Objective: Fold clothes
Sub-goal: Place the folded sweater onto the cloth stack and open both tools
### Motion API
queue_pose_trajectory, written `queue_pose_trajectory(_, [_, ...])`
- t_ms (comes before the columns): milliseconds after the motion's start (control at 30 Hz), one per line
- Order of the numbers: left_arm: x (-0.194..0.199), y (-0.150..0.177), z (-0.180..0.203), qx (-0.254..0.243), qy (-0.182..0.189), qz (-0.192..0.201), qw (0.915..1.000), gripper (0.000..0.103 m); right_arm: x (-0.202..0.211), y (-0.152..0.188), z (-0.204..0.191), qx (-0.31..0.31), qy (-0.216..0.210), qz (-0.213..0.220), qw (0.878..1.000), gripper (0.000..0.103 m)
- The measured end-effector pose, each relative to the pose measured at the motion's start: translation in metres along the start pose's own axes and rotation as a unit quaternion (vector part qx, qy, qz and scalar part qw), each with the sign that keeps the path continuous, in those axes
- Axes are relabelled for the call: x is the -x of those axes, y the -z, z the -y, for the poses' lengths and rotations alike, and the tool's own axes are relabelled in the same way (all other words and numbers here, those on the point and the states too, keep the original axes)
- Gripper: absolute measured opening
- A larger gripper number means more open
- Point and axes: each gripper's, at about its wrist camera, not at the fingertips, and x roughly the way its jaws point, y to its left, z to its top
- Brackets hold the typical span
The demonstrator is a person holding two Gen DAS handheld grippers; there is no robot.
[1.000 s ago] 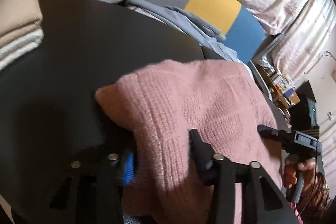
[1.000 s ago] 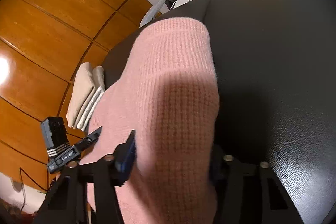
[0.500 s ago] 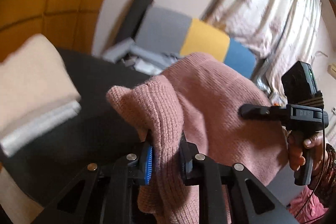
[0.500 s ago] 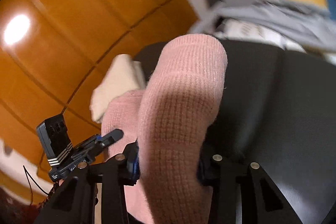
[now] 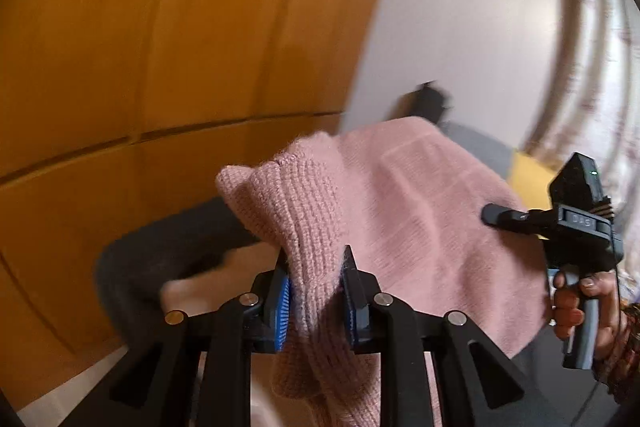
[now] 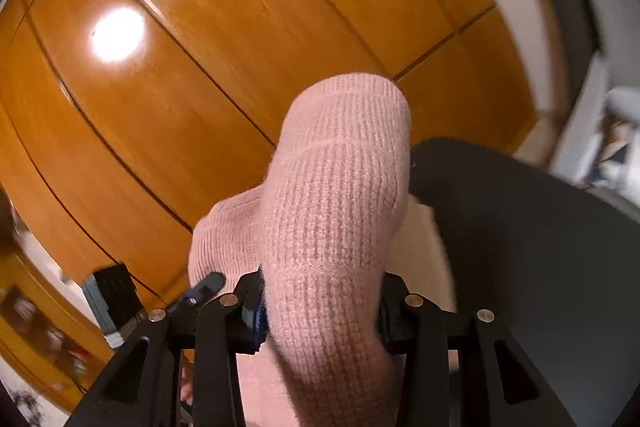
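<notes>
Orange wood panelling, dark table, both grippers clamped on pink knit sweater, left jaws just loosened slightly.

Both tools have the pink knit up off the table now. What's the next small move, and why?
Probably carry it toward the folded beige pile and lower it there. The left tool and the right tool each pinch a thick folded edge of the pink knit, which hangs above the dark table.

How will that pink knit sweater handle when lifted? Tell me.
Likely floppy: the pink knit sweater sags and bunches between both tongs. Probably fairly light, since two pinched edges carry it. The fuzzy knit should grip the pads rather than slip.
</notes>
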Motion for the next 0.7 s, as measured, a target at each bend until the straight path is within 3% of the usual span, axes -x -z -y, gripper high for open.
queue_pose_trajectory(33, [-0.018, 0.005, -0.015, 0.006, -0.024, -0.018, 0.9995, 0.026, -0.023, -0.002, 0.01, -0.009, 0.001, -0.008, 1.0, 0.044])
queue_pose_trajectory(67, [-0.036, 0.012, -0.029, 0.012, -0.049, -0.041, 0.9979, 0.026, -0.049, -0.003, 0.021, -0.017, 0.008, -0.021, 1.0, 0.052])
queue_pose_trajectory(133, [-0.078, 0.039, -0.053, 0.022, -0.095, -0.108, 0.9893, 0.026, -0.1, 0.01, 0.05, -0.032, 0.066, -0.067, 0.995, 0.057])
queue_pose_trajectory(167, [-0.086, 0.052, -0.06, 0.029, -0.099, -0.118, 0.9877, 0.028, -0.118, 0.02, 0.066, -0.042, 0.104, -0.084, 0.99, 0.066])
queue_pose_trajectory(200, [-0.08, 0.06, -0.064, 0.042, -0.085, -0.091, 0.9913, 0.031, -0.13, 0.028, 0.079, -0.056, 0.126, -0.09, 0.986, 0.078])
queue_pose_trajectory(267, [-0.067, 0.075, -0.069, 0.064, -0.063, -0.043, 0.9951, 0.032, -0.127, 0.034, 0.097, -0.098, 0.105, -0.061, 0.988, 0.09])
queue_pose_trajectory(333, [-0.053, 0.077, -0.065, 0.067, -0.071, -0.026, 0.9949, 0.032, -0.116, 0.034, 0.101, -0.12, 0.067, -0.053, 0.989, 0.089])
queue_pose_trajectory(433, [-0.023, 0.084, -0.05, 0.062, -0.114, 0.007, 0.9915, 0.03, -0.075, 0.036, 0.085, -0.075, 0.068, -0.006, 0.995, 0.089])
queue_pose_trajectory(533, [0.009, 0.109, -0.043, 0.075, -0.116, 0.005, 0.9905, 0.03, -0.033, 0.058, 0.065, -0.032, 0.11, 0.002, 0.993, 0.09])
queue_pose_trajectory(700, [0.036, 0.166, -0.01, 0.099, -0.126, -0.056, 0.9855, 0.03, 0.001, 0.143, 0.042, 0.017, 0.199, -0.066, 0.978, 0.095])
